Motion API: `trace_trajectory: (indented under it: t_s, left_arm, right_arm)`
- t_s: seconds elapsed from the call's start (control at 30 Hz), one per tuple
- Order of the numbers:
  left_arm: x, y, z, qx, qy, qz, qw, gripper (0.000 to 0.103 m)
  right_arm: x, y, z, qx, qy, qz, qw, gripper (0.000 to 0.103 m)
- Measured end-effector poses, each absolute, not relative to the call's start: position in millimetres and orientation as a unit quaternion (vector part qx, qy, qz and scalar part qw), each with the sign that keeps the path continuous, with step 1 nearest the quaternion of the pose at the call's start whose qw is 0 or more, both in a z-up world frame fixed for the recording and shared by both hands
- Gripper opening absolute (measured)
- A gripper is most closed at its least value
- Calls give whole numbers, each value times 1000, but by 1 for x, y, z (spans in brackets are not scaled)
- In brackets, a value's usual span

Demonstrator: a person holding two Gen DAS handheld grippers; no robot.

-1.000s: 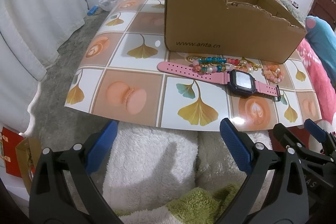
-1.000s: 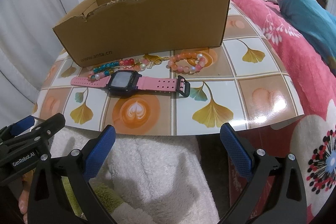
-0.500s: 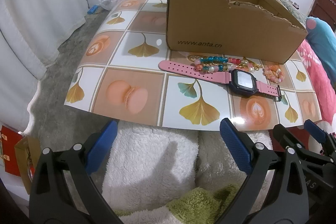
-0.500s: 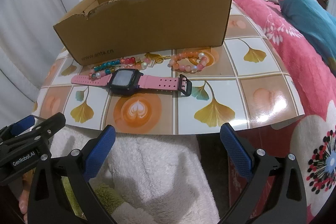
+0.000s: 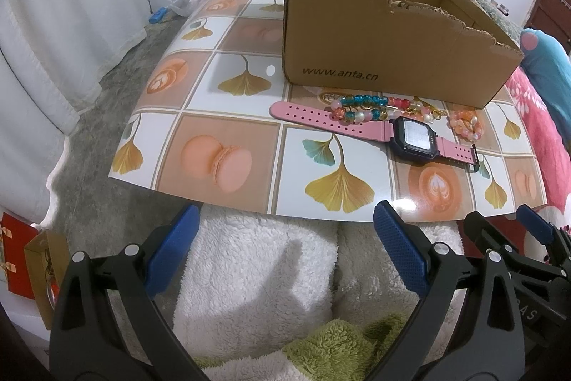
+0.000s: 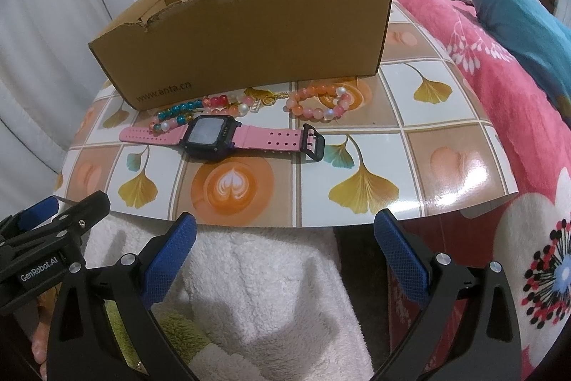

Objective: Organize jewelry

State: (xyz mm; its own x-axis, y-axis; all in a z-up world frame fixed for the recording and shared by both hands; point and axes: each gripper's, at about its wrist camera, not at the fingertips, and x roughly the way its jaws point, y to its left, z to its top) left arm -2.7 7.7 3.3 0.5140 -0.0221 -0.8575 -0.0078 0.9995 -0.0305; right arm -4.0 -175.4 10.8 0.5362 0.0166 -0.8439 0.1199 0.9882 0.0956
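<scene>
Two grippers hung short of the near edge of a patterned table (image 5: 228,163), both empty, above white fleece (image 5: 257,274). The table carried a glossy cloth printed with ginkgo leaves, macarons and latte cups. On it, toward the far side, stood an open cardboard box (image 5: 374,41) with a ragged front rim and "www.anta.cn" printed low on its front wall; its inside was hidden from both views. To the right lay a pink floral blanket (image 6: 499,88) with a teal cushion (image 6: 517,24) on top.

The left gripper (image 5: 285,252) had its blue-padded fingers (image 5: 175,249) spread wide with nothing between them. The right gripper (image 6: 285,252) stood the same way, fingers (image 6: 399,256) wide apart and holding nothing. Each showed at the edge of the other's view, side by side.

All the jewelry lay on the table just in front of the box. A pink-strapped watch (image 6: 214,138) with a dark square face lay flat, its strap stretched out left to right and its black buckle (image 6: 314,145) at the right end. Behind it, between watch and box, a mixed bead bracelet (image 6: 200,111) of teal, red, pink and pearly beads lay partly over the watch's left strap. To its right, apart from the watch, sat an orange-pink bead bracelet (image 6: 317,102) in a loose ring. A small gold-coloured piece (image 6: 264,99) lay between the two bracelets; its form was too small to tell.
</scene>
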Motion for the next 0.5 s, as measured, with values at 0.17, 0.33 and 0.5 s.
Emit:
trace_trajectory:
  t_s: [0.17, 0.33, 0.5]
  left_arm:
    - [-2, 8, 2, -17, 494, -4, 869, 95]
    - [-2, 8, 2, -21, 493, -7, 870, 95]
    - [1, 10, -2, -20, 497, -12, 868, 95]
  right_arm:
    - [-4, -176, 11, 70, 480, -31, 874, 97]
    - [-3, -173, 11, 64, 483, -36, 873, 97]
    - [-6, -172, 12, 63, 477, -42, 876, 97]
